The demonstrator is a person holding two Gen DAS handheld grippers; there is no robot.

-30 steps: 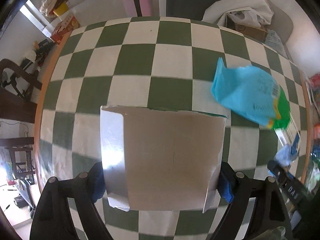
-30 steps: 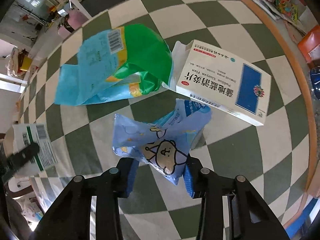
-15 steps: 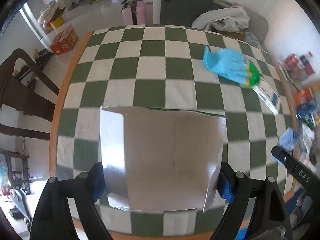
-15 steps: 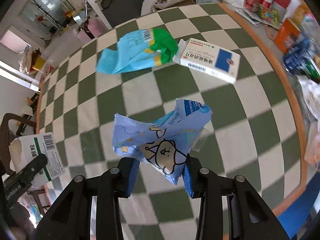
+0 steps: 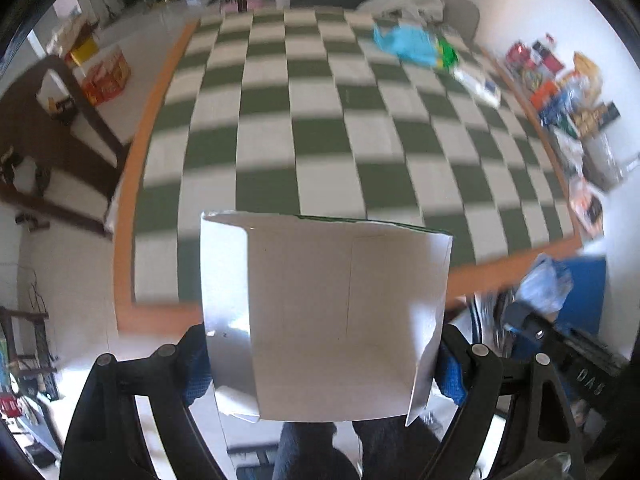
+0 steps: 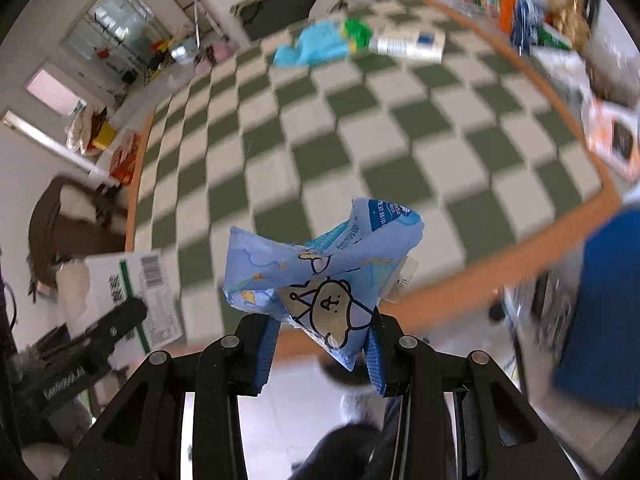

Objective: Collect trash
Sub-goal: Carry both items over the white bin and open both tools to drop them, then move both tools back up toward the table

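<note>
My left gripper is shut on a white cardboard box and holds it beyond the near edge of the green-and-white checkered table. The box also shows at the left of the right wrist view. My right gripper is shut on a crumpled blue bear-print wrapper, held over the table's near edge. A cyan-and-green bag and a white-and-blue medicine box lie on the far side of the table; both also show in the left wrist view, the bag and the box.
A blue bin stands on the floor at the right, near the table's corner. Packets and boxes crowd the floor along the table's right side. A dark wooden chair stands at the left. The person's legs are below.
Both grippers have pulled back and up from the table with their loads, from over its middle to past its near edge. The bag and medicine box now lie far away.
</note>
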